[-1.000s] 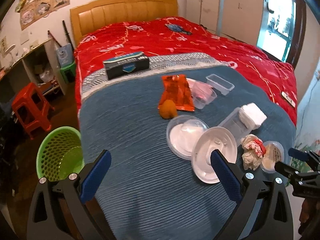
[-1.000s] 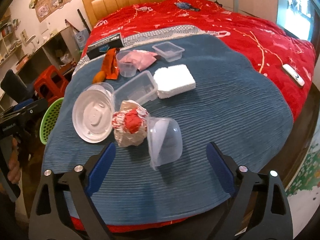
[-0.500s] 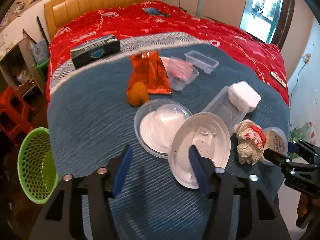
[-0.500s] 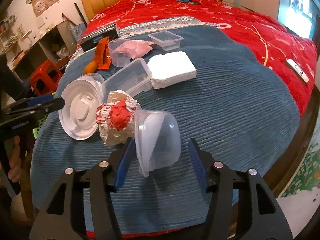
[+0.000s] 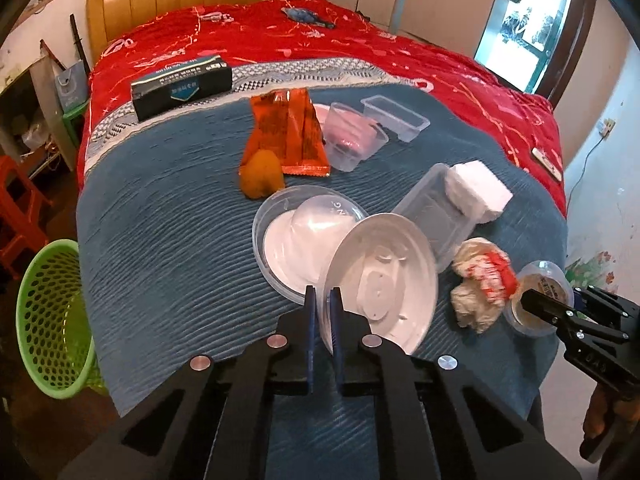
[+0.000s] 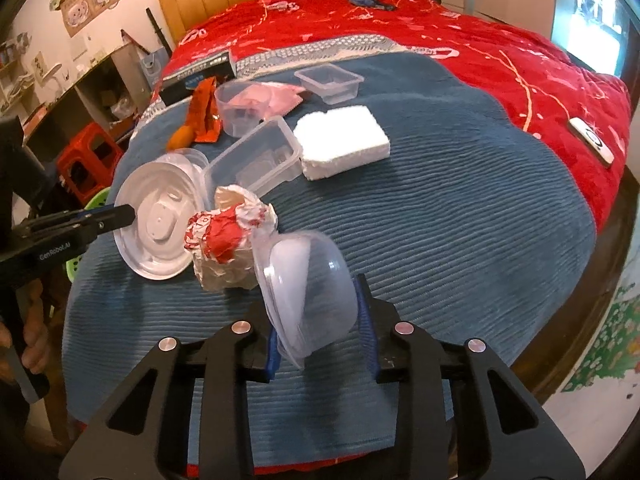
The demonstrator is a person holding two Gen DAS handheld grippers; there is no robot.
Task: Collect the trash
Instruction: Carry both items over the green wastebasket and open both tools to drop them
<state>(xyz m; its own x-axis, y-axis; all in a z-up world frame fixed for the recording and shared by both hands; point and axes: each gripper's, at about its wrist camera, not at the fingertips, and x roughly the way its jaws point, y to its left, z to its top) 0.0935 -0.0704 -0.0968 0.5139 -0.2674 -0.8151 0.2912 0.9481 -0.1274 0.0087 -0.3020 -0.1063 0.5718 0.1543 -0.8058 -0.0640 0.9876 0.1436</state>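
Trash lies on a blue blanket (image 5: 168, 248) over a red bed. My left gripper (image 5: 322, 292) is shut on the near rim of a white round plastic lid (image 5: 384, 280), which tilts up on edge. It leans against a clear round container (image 5: 296, 232). In the right wrist view, my right gripper (image 6: 320, 320) has a clear plastic bowl (image 6: 308, 280) on its side between its pads. Its jaws are closing and the pads press on the bowl. A crumpled red and white paper (image 6: 228, 240) lies between the lid (image 6: 160, 220) and the bowl.
A green mesh basket (image 5: 52, 320) stands on the floor left of the bed. Further back lie a clear rectangular tub (image 5: 436, 216), a white foam block (image 5: 476, 188), an orange wrapper (image 5: 288, 132), a cup with pink plastic (image 5: 352, 140) and a black box (image 5: 180, 88).
Both grippers went from wide open to closed. The left one came down and forward onto the white lid's rim, and the lid now tilts up. The right one closed around the clear bowl.
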